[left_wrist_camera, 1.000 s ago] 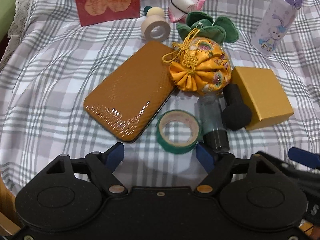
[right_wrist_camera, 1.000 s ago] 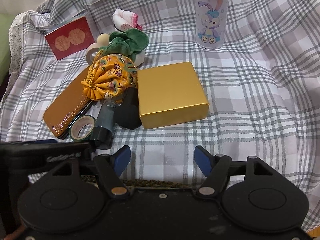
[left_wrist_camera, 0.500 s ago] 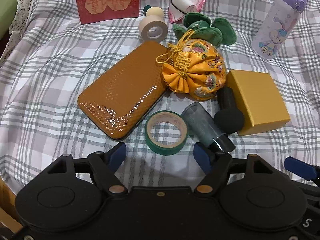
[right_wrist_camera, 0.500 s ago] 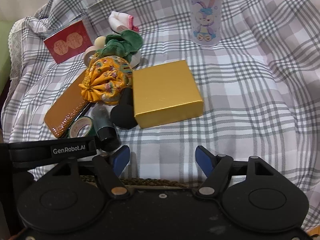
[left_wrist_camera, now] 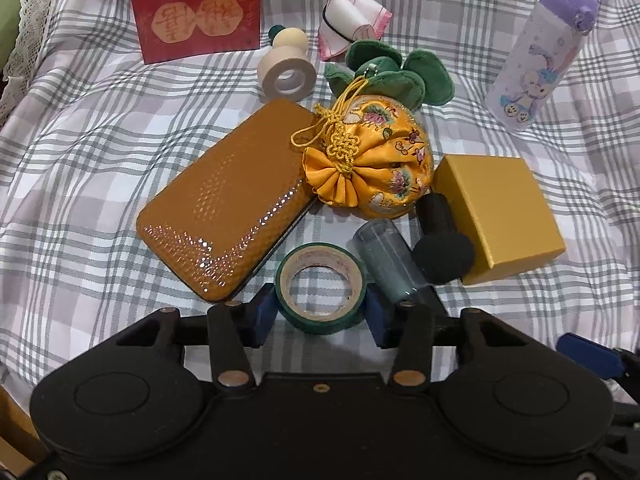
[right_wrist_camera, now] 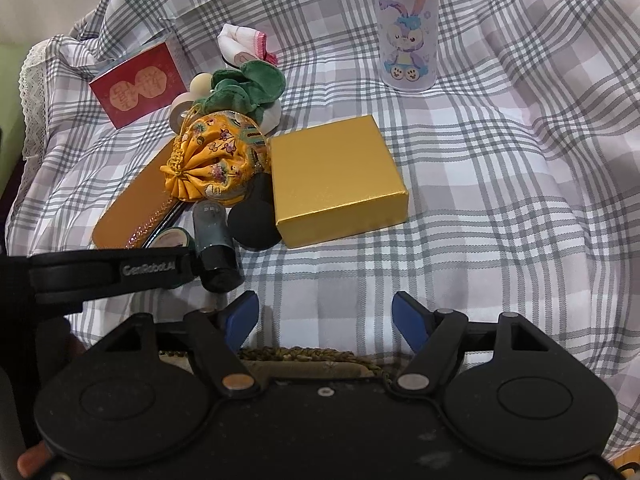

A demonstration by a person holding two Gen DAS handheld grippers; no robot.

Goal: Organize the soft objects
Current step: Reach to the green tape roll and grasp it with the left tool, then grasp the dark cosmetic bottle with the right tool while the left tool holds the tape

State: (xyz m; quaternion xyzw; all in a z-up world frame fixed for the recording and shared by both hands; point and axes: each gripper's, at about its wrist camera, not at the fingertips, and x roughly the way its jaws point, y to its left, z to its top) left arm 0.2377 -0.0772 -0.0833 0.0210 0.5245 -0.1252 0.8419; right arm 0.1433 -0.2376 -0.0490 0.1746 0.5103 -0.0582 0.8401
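Soft objects sat bunched mid-cloth: left wrist view showed the yellow embroidered pouch (left_wrist_camera: 374, 164) leaning on the brown glossy case (left_wrist_camera: 228, 204), the green plush (left_wrist_camera: 394, 76) just behind it, a folded white handkerchief (left_wrist_camera: 352, 24) farther back. Left gripper (left_wrist_camera: 320, 312) had its jaws closing around the green tape roll (left_wrist_camera: 320, 288), blue pads just beside the roll's sides; contact could not be confirmed. Risk judged: the roll is a hard ring, so closing off-centre could squirt it sideways into the grey tube (left_wrist_camera: 390, 264) and black sponge (left_wrist_camera: 442, 252) touching it. Pouch looked plump, satin, gathered under a knotted gold cord, likely slippery and squashy. Right wrist view: right gripper (right_wrist_camera: 324, 320) stood about half open, holding nothing, over bare plaid tablecloth (right_wrist_camera: 500, 200) near the gold box (right_wrist_camera: 336, 176). Pouch, plush and handkerchief lay left of that box; the cartoon bottle (right_wrist_camera: 408, 36) stood well apart behind.
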